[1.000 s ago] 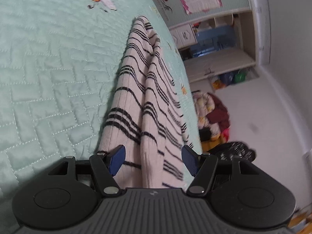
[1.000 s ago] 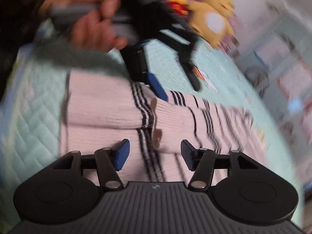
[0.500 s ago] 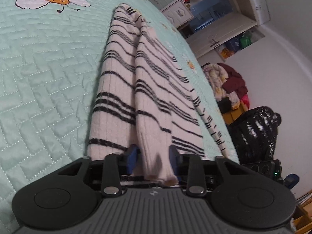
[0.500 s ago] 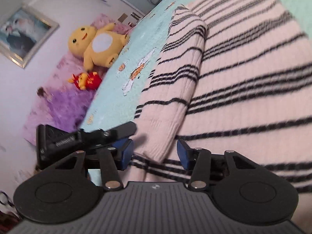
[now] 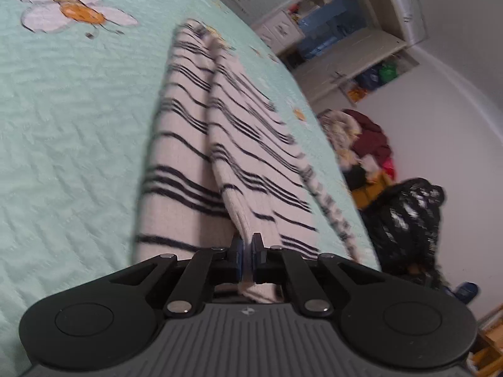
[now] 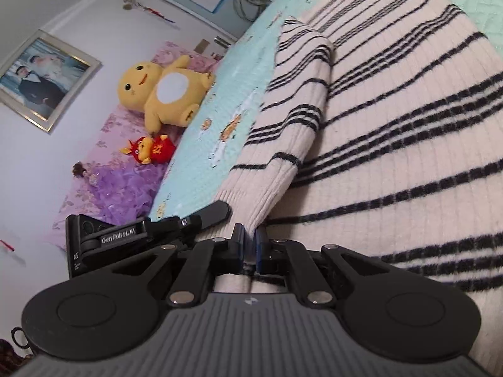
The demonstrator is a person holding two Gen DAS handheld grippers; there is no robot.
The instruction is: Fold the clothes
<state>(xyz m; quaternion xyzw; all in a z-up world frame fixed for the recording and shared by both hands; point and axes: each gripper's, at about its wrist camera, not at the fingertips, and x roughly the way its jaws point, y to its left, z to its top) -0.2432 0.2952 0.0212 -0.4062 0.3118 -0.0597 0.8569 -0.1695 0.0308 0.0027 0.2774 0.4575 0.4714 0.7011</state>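
Item: striped sweater (image 5: 188, 169), cream knit with dark bands, lying lengthwise on the quilt (image 5: 69, 119) of a bed, sleeves already laid in over the body.

Step in hand, as judged: the lengthwise fold is made; both grippers have taken hold at the near end for the crosswise fold.

Left gripper (image 5: 247, 248): jaws together, clamped on a raised fold of knit at the sweater's near edge. The garment runs straight away from the fingers toward the far shelves (image 5: 355, 40); a narrow striped strip trails along the quilt's right edge.

Right gripper (image 6: 250, 238): jaws together, pinching the cuff end of the sleeve (image 6: 292, 119), which lies over the body. The broad striped body spreads to the right of the fingers; the left gripper's frame shows just beside, at the left.

Next move, as judged: lift both held points together, carry them level toward the far end, keep the layers from sliding apart, set down edge to edge.

Also present: yellow plush (image 6: 163, 91), red plush (image 6: 151, 149), framed photo (image 6: 44, 78).
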